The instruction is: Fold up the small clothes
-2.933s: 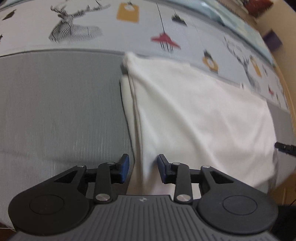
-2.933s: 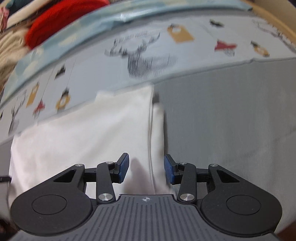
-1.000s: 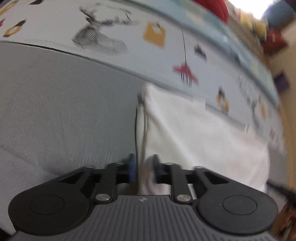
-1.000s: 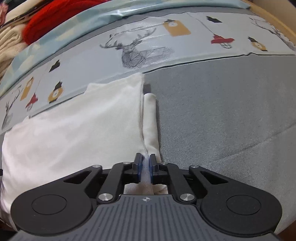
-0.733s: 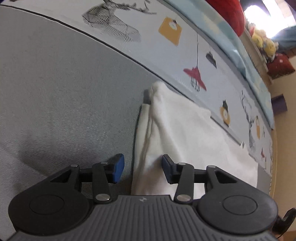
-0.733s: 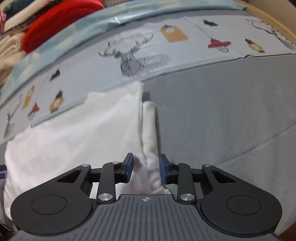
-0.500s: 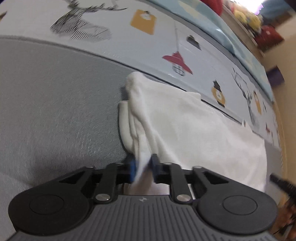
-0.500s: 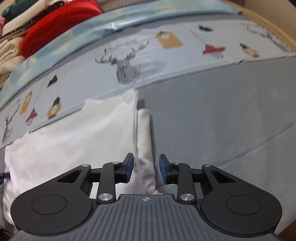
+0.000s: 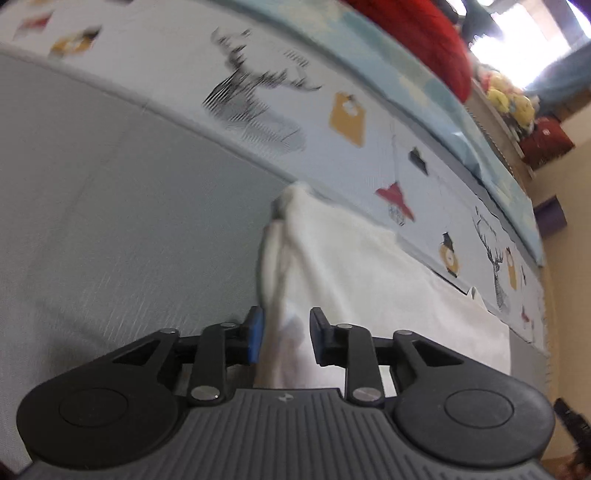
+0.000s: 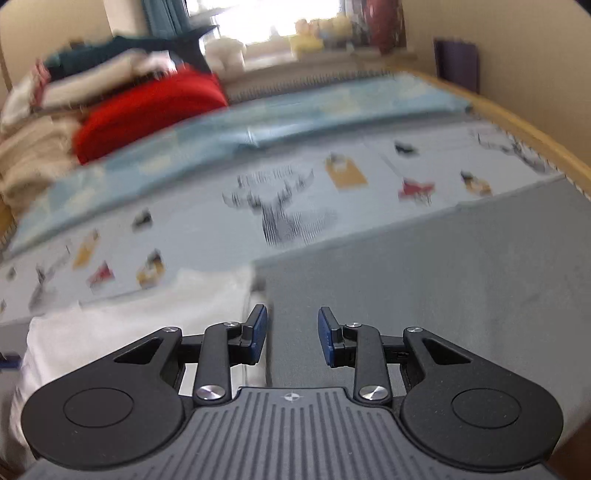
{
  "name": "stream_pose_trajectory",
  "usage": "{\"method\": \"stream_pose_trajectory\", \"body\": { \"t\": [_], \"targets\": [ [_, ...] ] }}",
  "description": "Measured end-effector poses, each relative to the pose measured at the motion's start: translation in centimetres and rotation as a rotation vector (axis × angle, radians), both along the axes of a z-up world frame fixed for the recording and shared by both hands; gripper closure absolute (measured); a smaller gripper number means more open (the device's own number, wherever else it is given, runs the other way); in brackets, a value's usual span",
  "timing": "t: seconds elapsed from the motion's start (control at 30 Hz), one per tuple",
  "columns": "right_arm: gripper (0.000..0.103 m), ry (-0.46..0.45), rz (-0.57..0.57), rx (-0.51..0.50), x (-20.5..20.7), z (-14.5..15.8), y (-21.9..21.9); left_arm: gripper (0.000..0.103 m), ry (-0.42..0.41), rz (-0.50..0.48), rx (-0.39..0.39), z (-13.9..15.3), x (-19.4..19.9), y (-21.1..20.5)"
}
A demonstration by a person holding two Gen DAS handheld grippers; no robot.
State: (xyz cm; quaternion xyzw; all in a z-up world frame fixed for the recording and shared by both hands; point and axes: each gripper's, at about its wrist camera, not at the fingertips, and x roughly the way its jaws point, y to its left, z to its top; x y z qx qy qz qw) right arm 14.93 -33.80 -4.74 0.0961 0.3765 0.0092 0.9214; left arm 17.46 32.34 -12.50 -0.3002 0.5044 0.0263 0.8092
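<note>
White folded garment (image 9: 369,266) — flat on grey sheet (image 9: 110,206)

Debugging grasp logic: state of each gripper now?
Left gripper: just opened, white garment edge between the jaws, unclamped.
Right gripper: open, empty.

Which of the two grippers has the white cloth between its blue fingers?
The left gripper: the edge of the folded white cloth runs up between its fingers. The right gripper has only grey bedcover between its fingers; the white cloth lies off to one side.

Blown-out window (image 10: 258,18) glare, motion blur, fisheye-bent edges.
</note>
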Motion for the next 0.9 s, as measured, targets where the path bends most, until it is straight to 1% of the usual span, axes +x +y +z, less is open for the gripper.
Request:
{"method": "stream_pose_trajectory", "body": {
  "t": [0.07, 0.13, 0.17, 0.2, 0.27, 0.4, 0.47, 0.5, 0.57, 0.63, 0.67, 0.7, 0.77, 0.8, 0.83, 0.87, 0.9],
  "targets": [
    [0.071, -0.016, 0.009, -0.014, -0.2, -0.1, 0.5, 0.073, 0.042, -0.001, -0.035, -0.9, -0.3, 0.7],
    [0.071, 0.002, 0.0, -0.051, -0.2, -0.5, 1.0, 0.073, 0.064, -0.024, -0.065, -1.5, -0.5, 0.8],
    [0.071, 0.013, -0.005, -0.059, -0.1, -0.7, 1.0, 0.071, 0.066, -0.039, -0.071, -1.7, -0.5, 0.6],
    [0.071, 0.019, -0.011, -0.06, -0.1, -0.8, 0.9, 0.066, 0.068, -0.052, -0.069, -1.9, -0.4, 0.4],
    [0.071, 0.025, -0.03, -0.054, -0.2, -0.9, 0.7, 0.06, 0.072, -0.061, -0.064, -2.1, -0.3, 0.1],
    [0.071, 0.038, -0.073, -0.023, -0.5, -1.2, -0.1, 0.059, 0.083, -0.058, -0.092, -2.7, -0.1, -0.3],
    [0.071, 0.043, -0.085, -0.012, -0.5, -1.3, -0.4, 0.059, 0.088, -0.082, -0.09, -3.0, 0.2, -1.0],
    [0.071, 0.046, -0.089, -0.01, -0.5, -1.3, -0.5, 0.06, 0.09, -0.104, -0.072, -3.1, 0.4, -1.5],
    [0.071, 0.047, -0.09, -0.01, -0.4, -1.4, -0.6, 0.061, 0.081, -0.156, -0.001, -3.0, 0.7, -2.6],
    [0.071, 0.049, -0.089, -0.012, -0.3, -1.4, -0.6, 0.07, 0.077, -0.187, 0.033, -2.9, 0.8, -3.2],
    [0.071, 0.048, -0.089, -0.012, -0.3, -1.4, -0.7, 0.077, 0.076, -0.197, 0.036, -2.7, 0.9, -3.3],
    [0.071, 0.048, -0.089, -0.012, -0.2, -1.4, -0.8, 0.081, 0.073, -0.202, 0.041, -2.4, 0.9, -3.3],
    [0.071, 0.048, -0.092, -0.01, -0.1, -1.4, -0.8, 0.084, 0.061, -0.199, 0.072, -1.6, 0.7, -3.3],
    [0.071, 0.047, -0.095, -0.008, -0.1, -1.4, -0.8, 0.084, 0.049, -0.194, 0.104, -0.9, 0.5, -3.3],
    [0.071, 0.045, -0.096, -0.005, 0.0, -1.4, -0.8, 0.085, 0.035, -0.195, 0.161, -0.2, 0.3, -3.4],
    [0.071, 0.044, -0.097, -0.002, 0.0, -1.4, -0.7, 0.085, 0.028, -0.201, 0.239, 0.5, -0.1, -3.7],
    [0.071, 0.042, -0.097, 0.002, 0.0, -1.4, -0.7, 0.085, 0.039, -0.204, 0.306, 1.1, -0.4, -3.9]
  ]
}}
